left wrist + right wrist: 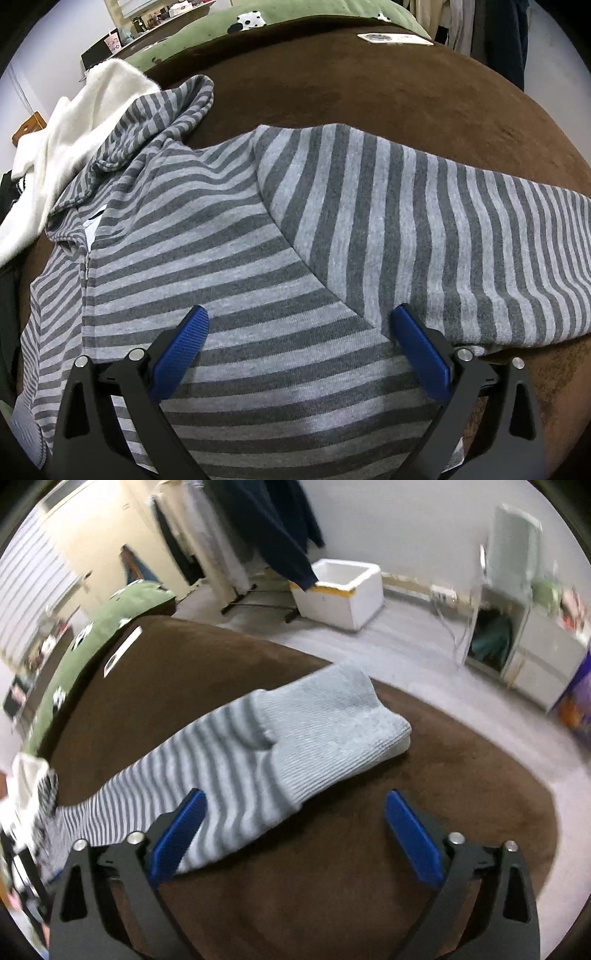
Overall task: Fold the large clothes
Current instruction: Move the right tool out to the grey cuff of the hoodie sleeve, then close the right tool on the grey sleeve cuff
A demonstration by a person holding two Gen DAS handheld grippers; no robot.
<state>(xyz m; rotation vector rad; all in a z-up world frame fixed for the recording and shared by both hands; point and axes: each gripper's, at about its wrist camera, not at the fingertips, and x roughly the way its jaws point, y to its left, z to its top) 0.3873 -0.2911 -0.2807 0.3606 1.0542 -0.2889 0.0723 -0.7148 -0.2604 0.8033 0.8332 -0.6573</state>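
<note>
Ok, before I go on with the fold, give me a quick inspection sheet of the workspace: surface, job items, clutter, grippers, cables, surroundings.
Surface: brown plush cover, with a green cushion along its far edge.
Job's things: grey striped hoodie lying on the cover, one sleeve stretched out sideways, ending in a plain ribbed cuff.
Clutter: white garment beside the hood; a flat white card near the far edge.
Grippers: left gripper open, over the hoodie's body; right gripper open, by the sleeve, holding nothing.
Cables: nothing seen.
Surroundings: clothes rack, white foam box, cabinet, grey floor.
</note>
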